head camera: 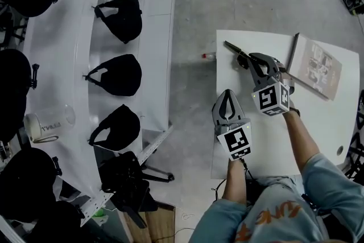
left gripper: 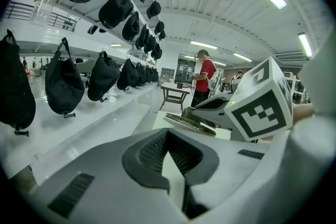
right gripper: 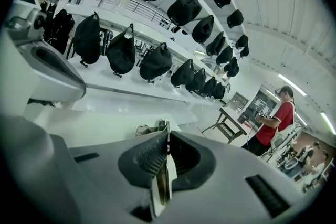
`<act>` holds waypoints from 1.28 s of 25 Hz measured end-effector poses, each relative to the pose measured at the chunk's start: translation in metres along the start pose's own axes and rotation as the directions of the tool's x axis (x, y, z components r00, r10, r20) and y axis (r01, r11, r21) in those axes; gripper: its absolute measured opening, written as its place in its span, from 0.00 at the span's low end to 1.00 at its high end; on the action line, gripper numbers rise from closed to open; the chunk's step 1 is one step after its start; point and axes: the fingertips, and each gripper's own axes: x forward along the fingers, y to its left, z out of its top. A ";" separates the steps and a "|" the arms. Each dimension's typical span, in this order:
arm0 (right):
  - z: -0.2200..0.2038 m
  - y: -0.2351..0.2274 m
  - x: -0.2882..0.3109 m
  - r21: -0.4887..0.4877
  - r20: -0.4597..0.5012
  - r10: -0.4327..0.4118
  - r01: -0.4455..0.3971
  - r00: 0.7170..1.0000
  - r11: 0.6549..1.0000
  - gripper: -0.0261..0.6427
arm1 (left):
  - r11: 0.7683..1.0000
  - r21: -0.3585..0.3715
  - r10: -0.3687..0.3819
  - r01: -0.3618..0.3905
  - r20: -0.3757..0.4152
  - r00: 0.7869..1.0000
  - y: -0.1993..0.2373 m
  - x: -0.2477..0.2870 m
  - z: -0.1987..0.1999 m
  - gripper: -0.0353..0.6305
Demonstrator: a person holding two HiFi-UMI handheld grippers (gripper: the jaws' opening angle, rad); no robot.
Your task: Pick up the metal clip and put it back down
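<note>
With the right gripper (head camera: 251,61) fingers clamped on the metal clip (head camera: 233,48), we should lower it level onto the table (head camera: 318,122) before letting go (left gripper (head camera: 227,99) fingers together, empty).

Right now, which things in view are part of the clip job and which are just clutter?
Job: metal clip, clamped in the jaws of the right gripper; white table.
Lying about: booklet on the table, black bags on the shelves, clear jug; left gripper idle, jaws shut.
</note>
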 end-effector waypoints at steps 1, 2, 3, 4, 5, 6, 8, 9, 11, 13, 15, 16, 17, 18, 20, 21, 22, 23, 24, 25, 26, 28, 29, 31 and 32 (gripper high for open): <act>-0.001 0.001 0.002 -0.014 0.000 0.002 -0.002 1.000 1.000 0.09 | 1.000 0.000 0.003 -0.003 0.000 1.000 0.000 0.000 -0.001 0.07; -0.001 0.003 0.003 -0.029 0.002 0.002 -0.002 1.000 1.000 0.09 | 1.000 0.002 0.004 -0.004 0.000 1.000 0.001 0.001 -0.001 0.07; -0.001 0.004 0.005 -0.044 0.004 0.002 -0.001 1.000 0.999 0.09 | 1.000 0.004 0.005 -0.005 0.002 1.000 0.001 0.001 0.000 0.07; -0.001 0.005 0.007 -0.059 0.004 0.004 -0.003 1.000 0.998 0.09 | 1.000 0.005 0.006 -0.006 0.003 1.000 0.001 0.001 0.000 0.07; -0.001 0.008 0.010 -0.074 0.001 0.011 -0.011 1.000 0.997 0.09 | 1.000 0.004 0.006 -0.006 0.002 1.000 0.000 0.002 0.000 0.07; -0.002 0.012 0.012 -0.084 -0.004 0.022 -0.023 1.000 0.996 0.09 | 1.000 0.002 0.007 -0.007 0.000 1.000 0.000 0.001 0.000 0.07; -0.003 0.021 0.015 -0.081 -0.014 0.049 -0.050 0.999 0.995 0.09 | 1.000 -0.009 0.008 -0.008 -0.009 1.000 -0.001 -0.002 -0.001 0.07; -0.003 0.024 0.016 -0.075 -0.019 0.062 -0.063 0.998 0.995 0.10 | 1.000 -0.014 0.008 -0.008 -0.014 1.000 -0.002 -0.004 -0.002 0.07; -0.004 0.029 0.019 -0.069 -0.031 0.085 -0.087 0.996 0.994 0.11 | 1.000 -0.023 0.007 -0.008 -0.017 1.000 -0.004 -0.007 -0.002 0.07; -0.004 0.032 0.019 -0.045 -0.033 0.106 -0.107 0.994 0.993 0.15 | 1.000 -0.028 0.013 -0.013 -0.014 1.000 -0.005 -0.012 -0.001 0.07; -0.001 0.029 0.011 0.007 -0.016 0.113 -0.113 0.993 0.994 0.18 | 0.999 -0.025 0.019 -0.019 -0.008 1.000 -0.004 -0.019 0.000 0.07; 0.001 0.027 0.006 0.041 -0.002 0.111 -0.111 0.994 0.993 0.20 | 0.999 -0.024 0.022 -0.022 -0.003 1.000 -0.004 -0.022 0.001 0.07; 0.003 0.024 -0.001 0.076 0.014 0.106 -0.107 0.994 0.991 0.21 | 0.999 -0.023 0.025 -0.025 0.001 1.000 -0.003 -0.025 0.001 0.07; 0.005 0.021 -0.008 0.109 0.029 0.099 -0.102 0.995 0.989 0.21 | 0.999 -0.025 0.029 -0.028 0.005 1.000 -0.003 -0.029 0.002 0.07; 0.006 0.017 -0.024 0.165 0.052 0.085 -0.092 0.995 0.982 0.21 | 0.999 -0.028 0.034 -0.034 0.013 0.999 -0.004 -0.036 0.003 0.07; 0.005 0.016 -0.033 0.194 0.061 0.079 -0.090 0.995 0.977 0.21 | 0.999 -0.028 0.036 -0.036 0.017 0.999 -0.006 -0.040 0.003 0.07; 0.002 0.016 -0.042 0.227 0.068 0.075 -0.089 0.995 0.970 0.21 | 0.999 -0.028 0.037 -0.036 0.022 0.999 -0.008 -0.044 0.003 0.07; 0.000 0.015 -0.052 0.259 0.076 0.070 -0.088 0.995 0.962 0.19 | 0.999 -0.029 0.037 -0.036 0.027 0.999 -0.011 -0.048 0.003 0.07; -0.002 0.013 -0.062 0.286 0.085 0.063 -0.085 0.994 0.954 0.17 | 0.999 -0.031 0.036 -0.035 0.033 0.999 -0.014 -0.052 0.003 0.06; -0.003 0.011 -0.073 0.308 0.096 0.055 -0.082 0.994 0.948 0.15 | 0.999 -0.033 0.034 -0.032 0.039 0.999 -0.018 -0.056 0.004 0.07; -0.005 0.010 -0.083 0.326 0.105 0.049 -0.081 0.993 0.942 0.14 | 0.999 -0.036 0.031 -0.029 0.046 0.998 -0.022 -0.060 0.005 0.07; -0.010 0.009 -0.105 0.361 0.121 0.053 -0.094 0.991 0.928 0.12 | 0.999 -0.038 0.024 -0.022 0.061 0.998 -0.033 -0.070 0.008 0.07; -0.012 0.010 -0.116 0.380 0.129 0.063 -0.108 0.990 0.918 0.11 | 0.999 -0.036 0.021 -0.019 0.067 0.998 -0.039 -0.076 0.009 0.07; -0.017 0.011 -0.138 0.416 0.147 0.078 -0.133 0.986 0.900 0.10 | 0.999 -0.028 0.018 -0.016 0.079 0.997 -0.052 -0.087 0.012 0.07; -0.020 0.010 -0.150 0.432 0.155 0.079 -0.139 0.985 0.891 0.09 | 1.000 -0.024 0.016 -0.014 0.085 0.996 -0.058 -0.093 0.014 0.07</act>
